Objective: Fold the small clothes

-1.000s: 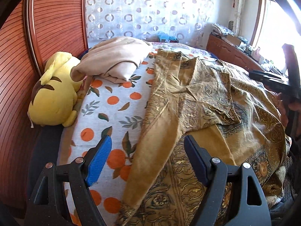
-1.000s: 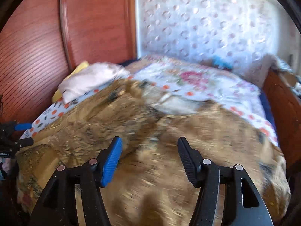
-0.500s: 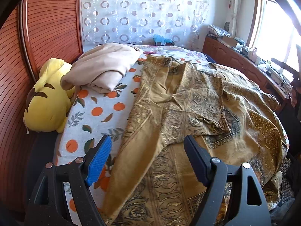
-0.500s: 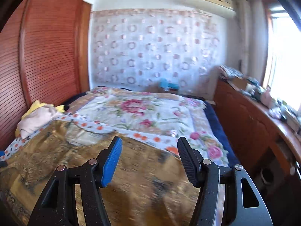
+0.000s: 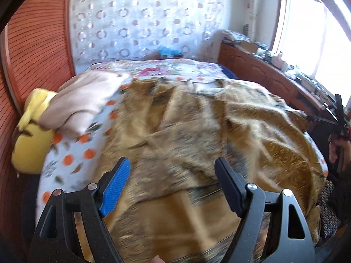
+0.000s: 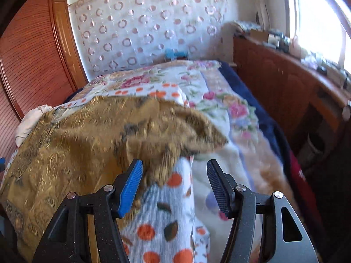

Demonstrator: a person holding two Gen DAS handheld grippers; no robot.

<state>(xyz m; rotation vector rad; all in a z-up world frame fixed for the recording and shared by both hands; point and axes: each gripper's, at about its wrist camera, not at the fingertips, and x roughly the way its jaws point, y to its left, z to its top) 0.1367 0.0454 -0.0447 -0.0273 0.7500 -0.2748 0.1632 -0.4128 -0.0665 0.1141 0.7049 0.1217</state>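
Note:
A golden-brown patterned garment [image 5: 197, 135] lies spread and rumpled over the bed; it also shows in the right wrist view [image 6: 87, 144], where one corner [image 6: 210, 138] reaches the bed's right side. My left gripper [image 5: 172, 188] is open and empty, hovering over the garment's near part. My right gripper [image 6: 174, 186] is open and empty, above the garment's near right edge and the orange-dotted sheet [image 6: 166, 219]. The right gripper also appears far right in the left wrist view [image 5: 337, 118].
A folded beige cloth [image 5: 87, 100] and a yellow plush toy [image 5: 33, 140] lie at the bed's left side by the wooden wardrobe [image 5: 33, 54]. A floral quilt [image 6: 175, 81] covers the far bed. A wooden counter [image 6: 285, 83] with clutter runs along the right under the window.
The left gripper has tilted up and moved right over the garment. The right gripper has swung back down toward the garment's right edge. Both stay open.

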